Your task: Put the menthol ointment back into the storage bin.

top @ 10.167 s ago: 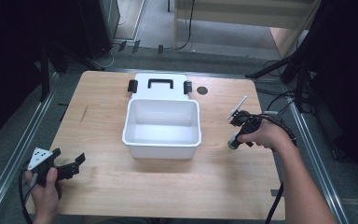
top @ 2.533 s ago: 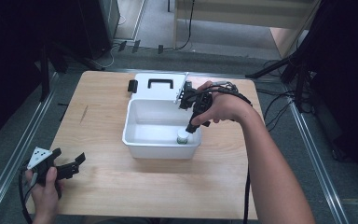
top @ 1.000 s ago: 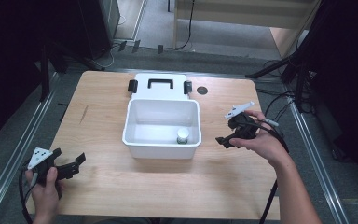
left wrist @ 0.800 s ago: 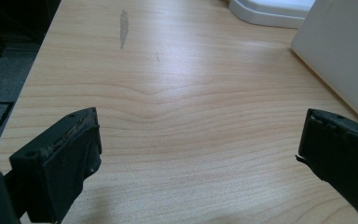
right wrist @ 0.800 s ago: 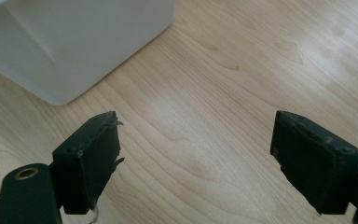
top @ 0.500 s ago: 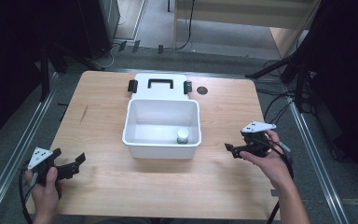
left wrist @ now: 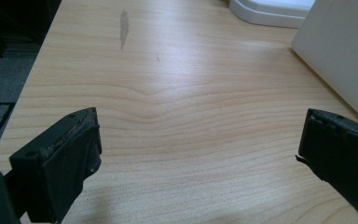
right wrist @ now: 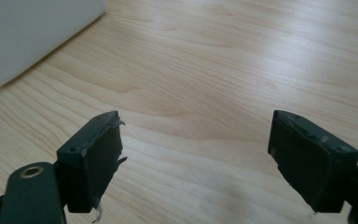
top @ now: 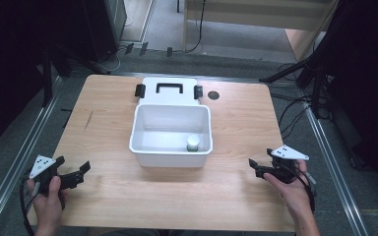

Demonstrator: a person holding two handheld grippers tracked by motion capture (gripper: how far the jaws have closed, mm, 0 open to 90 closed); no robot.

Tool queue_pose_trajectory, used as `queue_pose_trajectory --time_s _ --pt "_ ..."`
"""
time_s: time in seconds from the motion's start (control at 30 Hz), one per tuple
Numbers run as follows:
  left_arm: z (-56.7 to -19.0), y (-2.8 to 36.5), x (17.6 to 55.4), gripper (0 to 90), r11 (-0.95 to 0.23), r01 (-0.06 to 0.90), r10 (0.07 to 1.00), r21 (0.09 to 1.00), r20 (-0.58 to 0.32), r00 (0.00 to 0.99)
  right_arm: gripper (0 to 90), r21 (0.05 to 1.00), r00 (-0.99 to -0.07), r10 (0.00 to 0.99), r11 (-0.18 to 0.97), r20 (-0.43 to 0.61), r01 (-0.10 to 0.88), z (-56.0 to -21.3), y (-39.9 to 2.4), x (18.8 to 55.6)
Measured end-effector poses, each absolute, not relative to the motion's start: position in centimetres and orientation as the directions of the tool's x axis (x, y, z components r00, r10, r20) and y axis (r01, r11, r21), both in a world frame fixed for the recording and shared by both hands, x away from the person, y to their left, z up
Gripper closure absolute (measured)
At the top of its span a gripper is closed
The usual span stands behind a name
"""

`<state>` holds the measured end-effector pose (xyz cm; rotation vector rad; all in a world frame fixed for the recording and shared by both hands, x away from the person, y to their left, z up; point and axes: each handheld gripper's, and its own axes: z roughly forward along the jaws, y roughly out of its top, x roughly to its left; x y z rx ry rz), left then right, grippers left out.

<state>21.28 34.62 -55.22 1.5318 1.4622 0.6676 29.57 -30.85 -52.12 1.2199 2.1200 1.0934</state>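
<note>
A white plastic bin stands in the middle of the wooden table, and a small green-and-white bottle stands upright inside it near its front right corner. My right gripper rests low over the table's front right, open, with bare wood between its jaws. Near the front left corner my left gripper is held open over bare wood too. The bin's white wall shows at the right of the left gripper view, and its corner at the upper left of the right gripper view.
The bin's white lid, with a black handle and two black latches, lies flat behind the bin. A small dark round disc sits on the table to the right of the lid. A dark smear marks the wood at left. Metal rails flank the table.
My right gripper brought the bottle over the bin, left it inside, then drew back to the table's front right, open. The left gripper stayed put.
</note>
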Motion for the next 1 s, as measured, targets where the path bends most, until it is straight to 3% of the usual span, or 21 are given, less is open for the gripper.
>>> queue_pose_trajectory --time_s 0.63,0.73,1.0 --pt "-55.2 34.6 21.3 0.0 0.088 0.489 0.968 0.868 -0.19 0.162 19.0 0.892 -0.378 0.92 0.085 0.101 0.444 -54.2 -34.7 25.6" --pt "-55.2 34.6 21.3 0.0 0.091 0.488 0.968 0.868 -0.192 0.162 17.0 0.86 -0.373 0.913 0.05 0.167 0.507 -54.6 -35.1 25.4" --pt "-55.2 34.7 21.3 0.0 0.098 0.486 0.967 0.868 -0.198 0.158 18.2 0.867 -0.346 0.919 0.008 0.191 0.499 -54.6 -35.4 25.2"
